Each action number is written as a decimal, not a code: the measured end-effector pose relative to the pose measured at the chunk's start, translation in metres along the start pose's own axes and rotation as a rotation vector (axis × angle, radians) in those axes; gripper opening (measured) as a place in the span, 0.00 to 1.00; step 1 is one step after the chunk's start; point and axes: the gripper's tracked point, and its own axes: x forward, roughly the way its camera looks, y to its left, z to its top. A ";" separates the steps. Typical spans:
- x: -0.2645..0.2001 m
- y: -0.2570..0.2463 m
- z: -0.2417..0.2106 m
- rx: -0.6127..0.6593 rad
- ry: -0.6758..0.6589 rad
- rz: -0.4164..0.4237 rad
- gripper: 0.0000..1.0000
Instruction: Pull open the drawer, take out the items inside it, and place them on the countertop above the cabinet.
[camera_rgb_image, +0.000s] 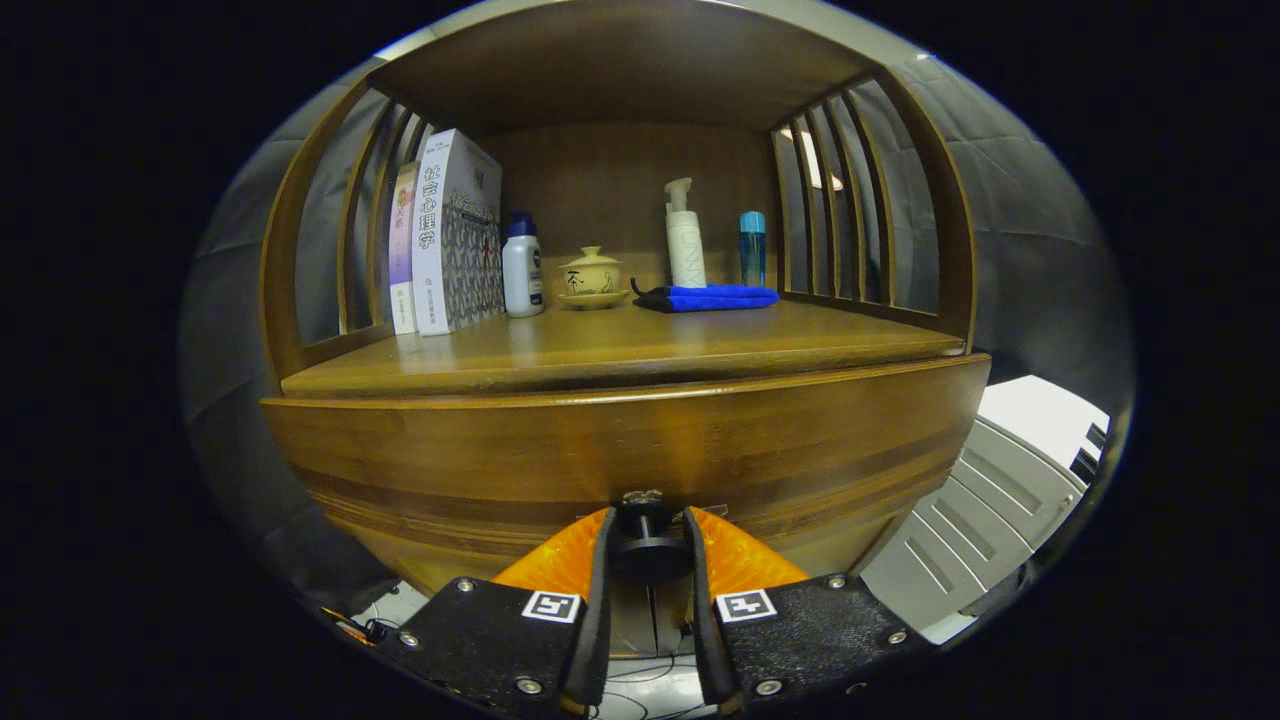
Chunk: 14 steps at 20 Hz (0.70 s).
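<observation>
A wooden cabinet fills the view. Its drawer front (620, 450) is a wide brown panel right in front of me, and it looks drawn a little out from under the countertop (620, 350). A small dark round knob (646, 545) sticks out from the drawer's lower middle. My gripper (646, 540) is shut on this knob, one finger pressing each side of it. The inside of the drawer is hidden behind the front panel.
On the countertop stand upright books (445, 235) at the left, a white bottle with a blue cap (522, 270), a lidded teacup (592, 277), a folded blue cloth (712, 297), a pump bottle (685, 240) and a blue bottle (752, 247). Slatted wooden sides flank the shelf. A grey unit (990, 510) stands at the lower right.
</observation>
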 end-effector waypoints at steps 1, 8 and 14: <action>-0.006 -0.001 -0.002 -0.004 0.004 -0.002 0.35; -0.045 -0.003 -0.016 -0.021 0.033 -0.020 0.35; -0.074 -0.007 -0.026 -0.032 0.065 -0.026 0.35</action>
